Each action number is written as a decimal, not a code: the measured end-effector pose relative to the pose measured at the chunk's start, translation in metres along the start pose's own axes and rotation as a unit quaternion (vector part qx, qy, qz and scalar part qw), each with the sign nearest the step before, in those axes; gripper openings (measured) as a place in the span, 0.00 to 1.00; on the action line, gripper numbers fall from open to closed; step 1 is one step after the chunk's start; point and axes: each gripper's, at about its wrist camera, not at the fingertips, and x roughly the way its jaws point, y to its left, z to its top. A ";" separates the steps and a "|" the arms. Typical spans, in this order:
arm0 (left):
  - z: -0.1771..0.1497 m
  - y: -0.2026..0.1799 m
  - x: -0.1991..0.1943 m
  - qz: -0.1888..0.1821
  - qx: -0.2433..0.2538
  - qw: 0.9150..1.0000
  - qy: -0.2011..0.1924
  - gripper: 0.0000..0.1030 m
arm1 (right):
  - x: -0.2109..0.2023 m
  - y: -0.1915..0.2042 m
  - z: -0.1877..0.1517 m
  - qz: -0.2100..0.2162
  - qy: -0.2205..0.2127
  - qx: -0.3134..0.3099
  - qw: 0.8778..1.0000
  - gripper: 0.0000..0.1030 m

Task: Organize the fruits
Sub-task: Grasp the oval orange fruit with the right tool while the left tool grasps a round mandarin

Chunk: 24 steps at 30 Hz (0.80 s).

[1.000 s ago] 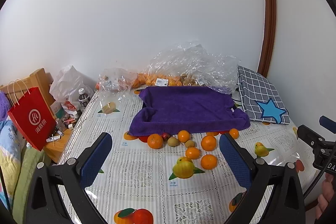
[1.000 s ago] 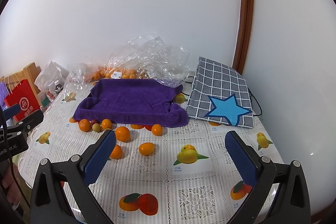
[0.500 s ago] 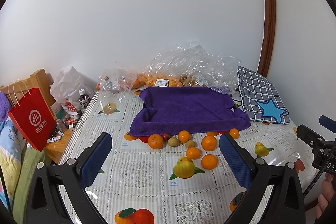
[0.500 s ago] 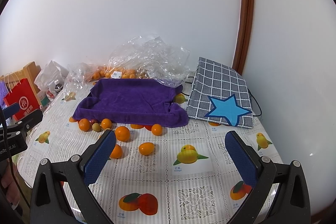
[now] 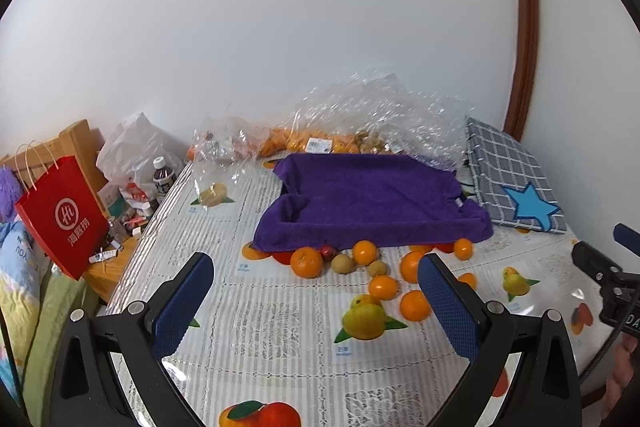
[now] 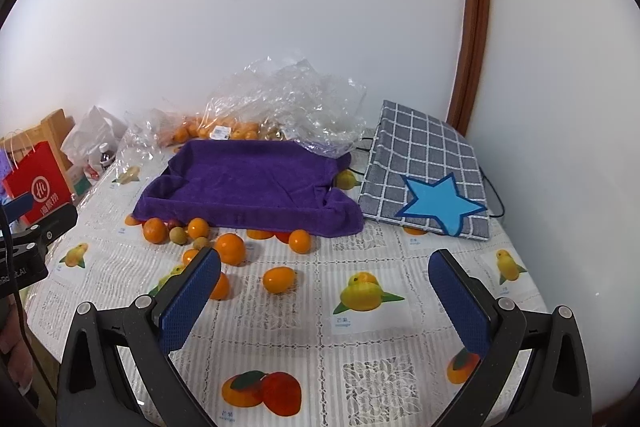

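Barely any change over the last second: both views hold almost the same framing, fruit untouched. My left gripper (image 5: 316,281) and right gripper (image 6: 324,277) hang wide apart, holding nothing, above the surface (image 6: 400,267). The oranges (image 5: 306,261) sit scattered mid-frame along the near edge of the purple towel (image 5: 372,203), small brownish fruit (image 5: 343,263) among them. I judge sorting hasn't started; first pick pending.
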 end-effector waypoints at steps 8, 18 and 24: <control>-0.020 0.023 0.050 0.025 -0.026 0.999 0.026 1.00 | 0.046 0.004 -0.012 -0.017 0.020 -0.007 1.000 0.99; -0.053 0.052 0.110 0.015 -0.046 0.994 0.093 0.89 | 0.107 0.005 -0.028 0.021 0.043 0.017 0.999 0.92; -0.068 0.061 0.137 0.012 -0.046 0.991 0.125 0.86 | 0.151 0.020 -0.049 0.057 0.088 0.018 0.994 0.73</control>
